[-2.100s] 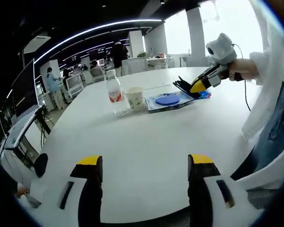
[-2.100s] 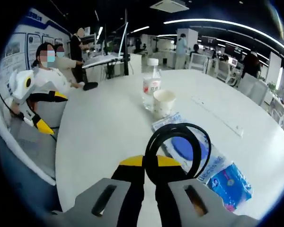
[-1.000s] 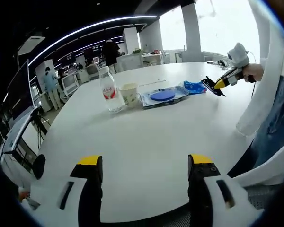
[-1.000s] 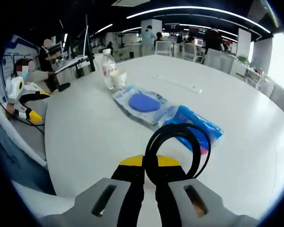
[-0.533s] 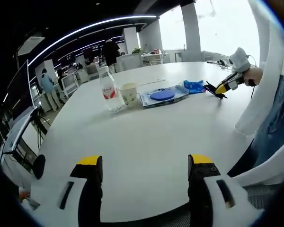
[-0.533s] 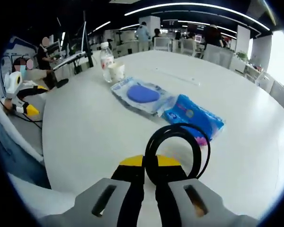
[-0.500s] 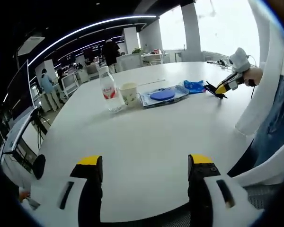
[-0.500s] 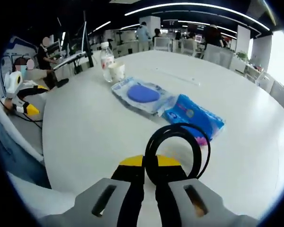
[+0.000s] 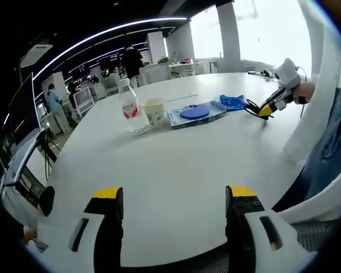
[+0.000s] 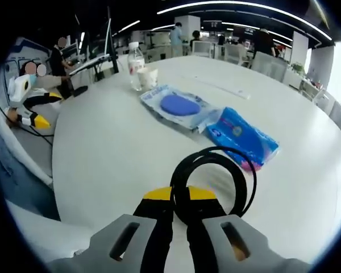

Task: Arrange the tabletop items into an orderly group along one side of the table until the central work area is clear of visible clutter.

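R gripper [image 10: 179,200] has its fingers pinched tight on a black cable coil [image 10: 214,183], the loop hanging low over the white bench [image 10: 102,142], just beside a blue tissue pack [image 10: 242,136]. That pack ends a row of 4 items: water bottle [image 10: 136,58], paper cup [image 10: 150,78], clear packet w/ blue disc [image 10: 177,106], then the pack.

L gripper [image 9: 174,199] idles at the near bench edge, fingers spread wide w/ nothing between them.

Step in hand, by the look of it: setting the coil down as item no. 5 in the row. To do it well, lower until the loop lies flat on the bench, keep it just beside the pack and not overlapping it, stay in line w/ the row, and let go only once the loop is resting so it doesn't spring or roll toward the centre.

L gripper view gives the wide shot: whole row from the side, bottle [image 9: 128,107] to pack [image 9: 233,102], w/ the R gripper [image 9: 263,109] and cable at the row's end, and bare bench [image 9: 176,165] in front. R gripper view gives what that lacks: the coil's shape, the grip on it, its small gap to the pack.
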